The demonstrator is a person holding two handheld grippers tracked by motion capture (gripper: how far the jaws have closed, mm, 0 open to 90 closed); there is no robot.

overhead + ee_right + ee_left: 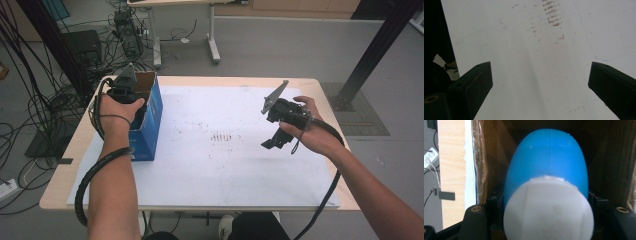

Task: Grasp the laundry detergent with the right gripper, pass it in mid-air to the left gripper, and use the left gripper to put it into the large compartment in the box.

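Note:
A blue bottle (549,160) with a white cap (549,212) sits between the jaws of my left gripper (546,200), cap end toward the camera. The jaws close against its sides. It lies inside a cardboard box whose brown inner walls (494,157) rise on both sides. In the high view the left gripper (124,90) reaches down into the open top of that blue box (150,125) at the table's left. My right gripper (272,142) hovers over the white sheet at the right, tilted downward. Its jaws (540,75) stand wide apart with nothing between them.
A white sheet (225,165) covers most of the wooden table (60,180) and carries brown smudges (225,136) near its middle. Cables (30,100) tangle on the floor at the left. A black frame post (380,45) rises at the back right.

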